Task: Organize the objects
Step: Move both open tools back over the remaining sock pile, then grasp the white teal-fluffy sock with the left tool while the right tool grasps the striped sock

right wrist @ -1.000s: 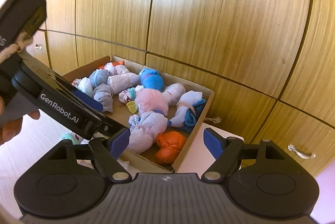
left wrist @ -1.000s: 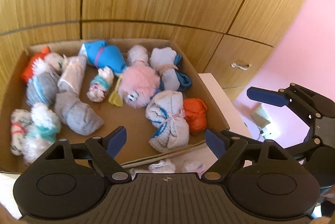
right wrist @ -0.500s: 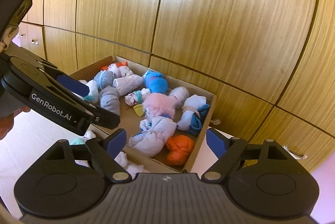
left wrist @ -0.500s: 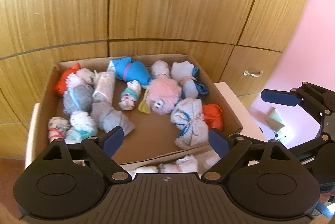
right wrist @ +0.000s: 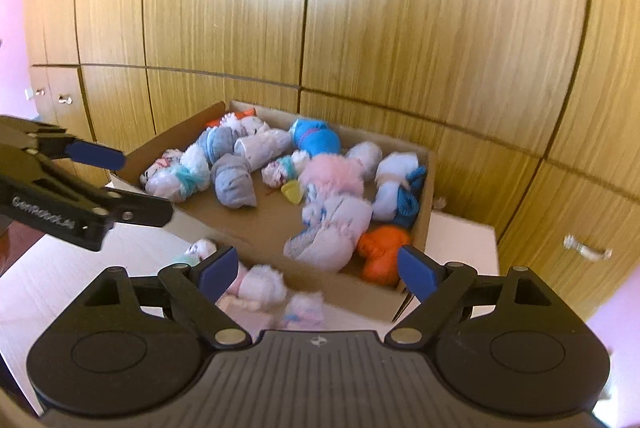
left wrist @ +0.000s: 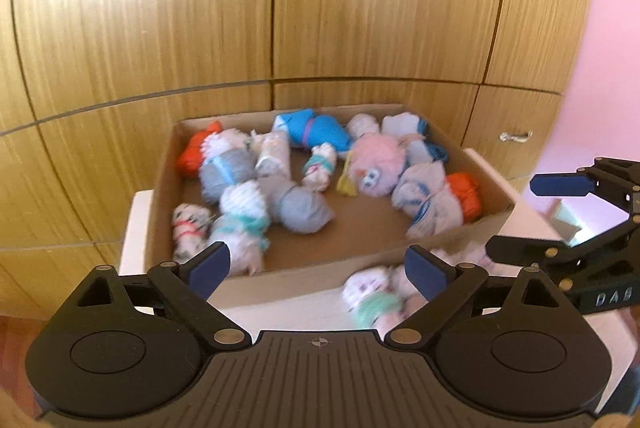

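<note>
Both my left gripper (left wrist: 316, 266) and right gripper (right wrist: 316, 268) hang wide open and empty. Loose sock bundles (right wrist: 262, 284) lie outside the cardboard box (right wrist: 224, 228), at six o'clock; next I'd lower onto one.

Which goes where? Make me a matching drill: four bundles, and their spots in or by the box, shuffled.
Things:
1. pink plush
2. blue bundle
3. orange bundle
4. mint bundle

Places:
A. box's near right corner
B. outside the box, on the white top
C. against the box's back wall
D. mid-box, beside a yellow piece

Pairs: 1-D, 2-C, 3-A, 4-B
</note>
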